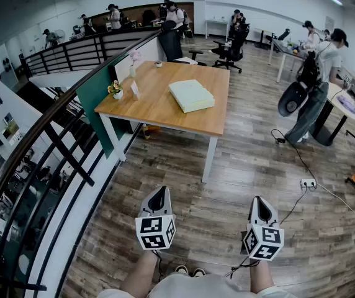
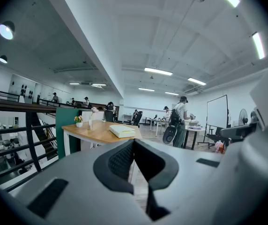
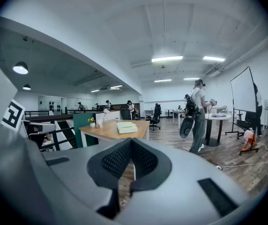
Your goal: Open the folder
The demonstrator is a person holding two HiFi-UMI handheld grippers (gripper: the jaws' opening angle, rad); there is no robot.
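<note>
A pale green folder lies flat and shut on the wooden table, well ahead of me across the plank floor. Both grippers hang in front of my body, far short of the table. The left gripper is shut with nothing between its jaws. The right gripper is level with it, its tips also together and empty. In the left gripper view the folder shows small beyond the joined tips. From the right gripper view the folder sits above that gripper's tips.
A black stair railing and a green partition run along the left. A small flower pot stands on the table's left end. Office chairs stand behind it. A person with a backpack is at the right; a power strip and cable lie on the floor.
</note>
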